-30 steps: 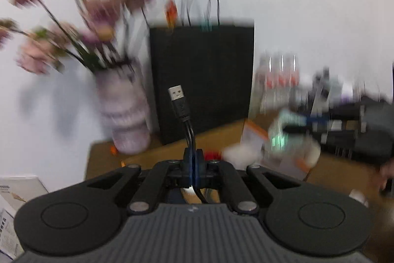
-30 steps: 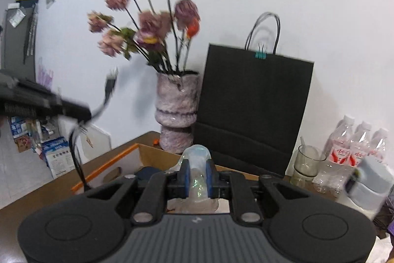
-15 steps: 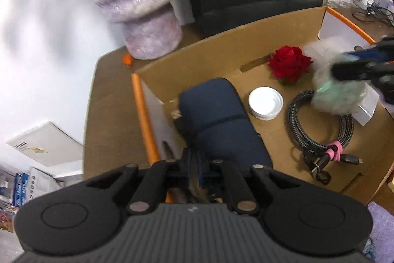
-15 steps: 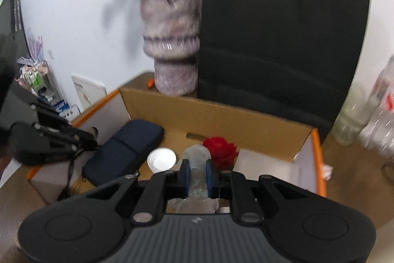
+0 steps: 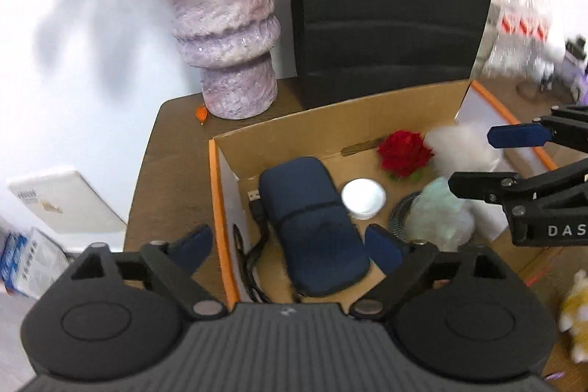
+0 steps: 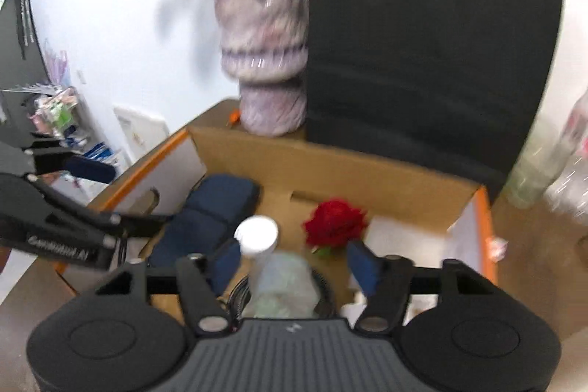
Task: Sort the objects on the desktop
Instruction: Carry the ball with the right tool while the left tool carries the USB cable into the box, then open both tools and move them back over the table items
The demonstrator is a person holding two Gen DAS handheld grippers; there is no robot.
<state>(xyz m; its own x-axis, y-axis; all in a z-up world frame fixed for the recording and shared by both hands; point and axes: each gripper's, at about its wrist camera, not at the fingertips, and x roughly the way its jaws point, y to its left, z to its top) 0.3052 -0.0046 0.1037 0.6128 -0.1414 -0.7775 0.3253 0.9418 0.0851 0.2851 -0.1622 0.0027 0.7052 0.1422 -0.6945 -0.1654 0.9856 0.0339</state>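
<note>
A: How do the grippers stand?

B: The left gripper (image 5: 290, 245) is spread apart, gripping nothing, above the cardboard box's (image 5: 330, 120) left wall. The right gripper (image 6: 294, 261) is apart too, over the box's near side.

A: And inside the box?

B: A black USB cable (image 5: 257, 230) lies against its left wall, beside the navy pouch (image 5: 312, 223). A crumpled clear bag (image 6: 283, 285) rests in the box beneath the right gripper, near the white lid (image 6: 256, 233) and red rose (image 6: 336, 223).
</note>
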